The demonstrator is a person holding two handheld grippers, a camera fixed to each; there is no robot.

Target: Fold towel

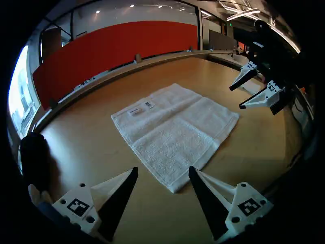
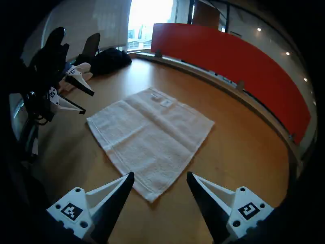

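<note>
Both empty and wide open: your left hand-held gripper (image 1: pixel 163 168), right hand-held gripper (image 2: pixel 160 173). Your white terry towel (image 1: pixel 174 130) lies flat on the tan wooden worktop (image 1: pixel 81 138).

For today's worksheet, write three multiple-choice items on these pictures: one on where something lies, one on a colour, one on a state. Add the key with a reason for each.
1. Where does the towel lie?
A. On the wooden table
B. Over a chair
C. In a basket

2. What colour is the long wall panel behind the table?
A. Blue
B. Red
C. Green

3. How do the jaws of the left gripper and right gripper stand?
A. Both shut on the towel
B. One open, one shut
C. Both open, gripping nothing

Key: 1 A, the towel is spread flat on the tabletop; 2 B, the panel is plainly red in both views; 3 C, each view shows a wide gap between its jaws.
</note>
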